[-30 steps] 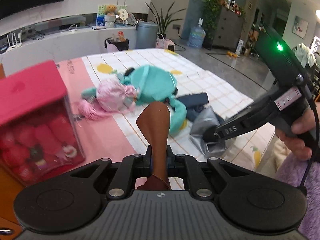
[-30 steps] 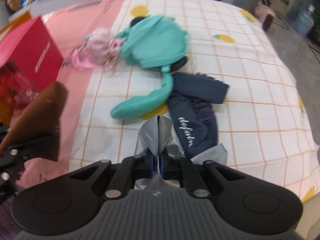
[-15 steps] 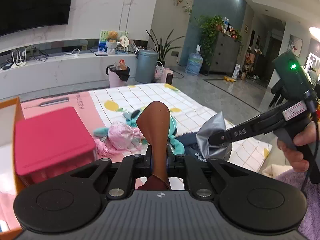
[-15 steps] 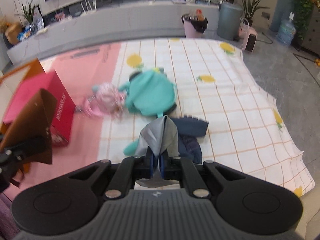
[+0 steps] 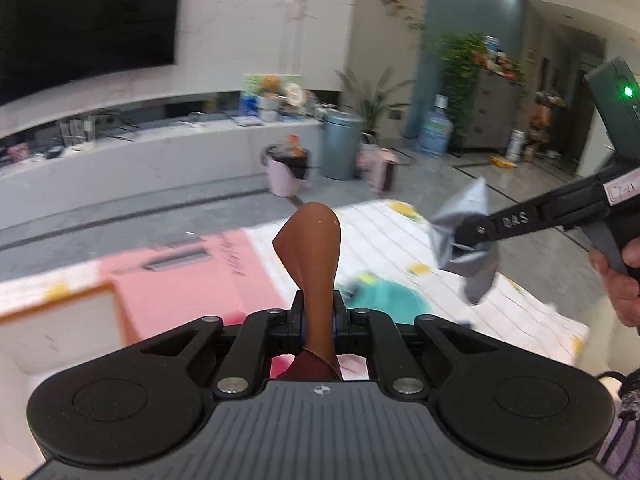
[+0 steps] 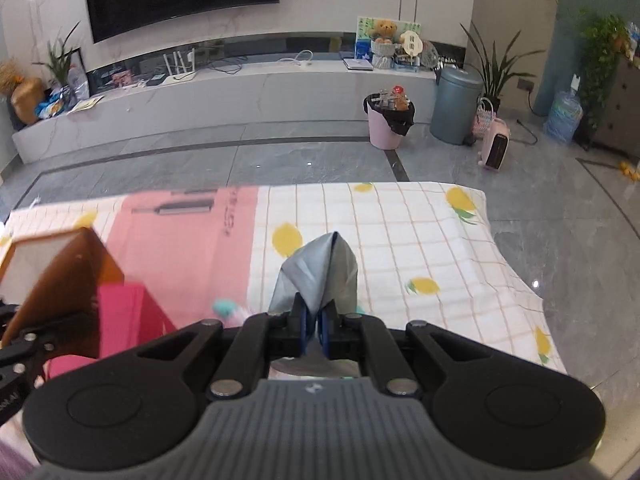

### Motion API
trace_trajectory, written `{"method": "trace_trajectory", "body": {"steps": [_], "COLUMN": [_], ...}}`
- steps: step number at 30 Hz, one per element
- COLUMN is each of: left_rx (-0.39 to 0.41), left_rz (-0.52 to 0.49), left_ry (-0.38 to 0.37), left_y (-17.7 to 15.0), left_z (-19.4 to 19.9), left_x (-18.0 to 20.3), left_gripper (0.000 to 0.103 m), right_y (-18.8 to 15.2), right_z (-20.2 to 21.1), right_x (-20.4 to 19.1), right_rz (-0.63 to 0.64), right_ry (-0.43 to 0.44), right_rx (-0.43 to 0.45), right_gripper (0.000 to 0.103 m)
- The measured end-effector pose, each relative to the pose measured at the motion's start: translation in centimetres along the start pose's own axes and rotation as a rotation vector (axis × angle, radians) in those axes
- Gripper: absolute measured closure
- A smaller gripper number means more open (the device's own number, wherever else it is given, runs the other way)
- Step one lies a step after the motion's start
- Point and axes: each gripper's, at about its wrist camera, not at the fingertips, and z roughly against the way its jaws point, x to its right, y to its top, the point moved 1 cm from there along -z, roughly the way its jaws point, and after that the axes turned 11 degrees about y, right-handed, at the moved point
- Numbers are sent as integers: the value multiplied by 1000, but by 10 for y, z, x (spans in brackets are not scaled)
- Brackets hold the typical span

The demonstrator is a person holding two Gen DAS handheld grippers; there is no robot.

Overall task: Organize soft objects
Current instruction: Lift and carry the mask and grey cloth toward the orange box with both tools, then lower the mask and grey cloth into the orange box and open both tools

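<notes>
Above the checked sheet (image 6: pixel 420 240), left gripper (image 5: pixel 319 316) pinches a brown cloth (image 5: pixel 314 248); right gripper (image 6: pixel 312 326) is clamped on a grey cloth (image 6: pixel 320 268). Both hang lifted. I judge next comes carrying them toward the box (image 6: pixel 24 256).

A brown cloth (image 5: pixel 314 256) is held upright, pinched at its lower part. A grey cloth (image 6: pixel 320 276) is pinched in a fold, raised above the table. A teal plush (image 5: pixel 384 304) lies below, blurred.
</notes>
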Motion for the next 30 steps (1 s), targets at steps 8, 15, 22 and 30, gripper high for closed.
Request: {"method": "trace_trajectory", "body": {"steps": [8, 15, 22, 30], "left_rx": [-79, -129, -201, -253], "left_rz": [94, 193, 201, 166], "left_ry": [214, 287, 306, 325], "left_y": [13, -24, -51, -74], "left_z": [-8, 8, -9, -37], "left_x": [-84, -157, -189, -194], "left_gripper": [92, 92, 92, 92], "right_y": [45, 37, 20, 14], "right_z": [-57, -91, -130, -174], "right_x": [-83, -195, -253, -269], "right_rz": [-25, -20, 36, 85], "right_ry": [77, 456, 531, 600], "right_rx": [-3, -91, -179, -129], "right_gripper": [99, 98, 99, 98]}}
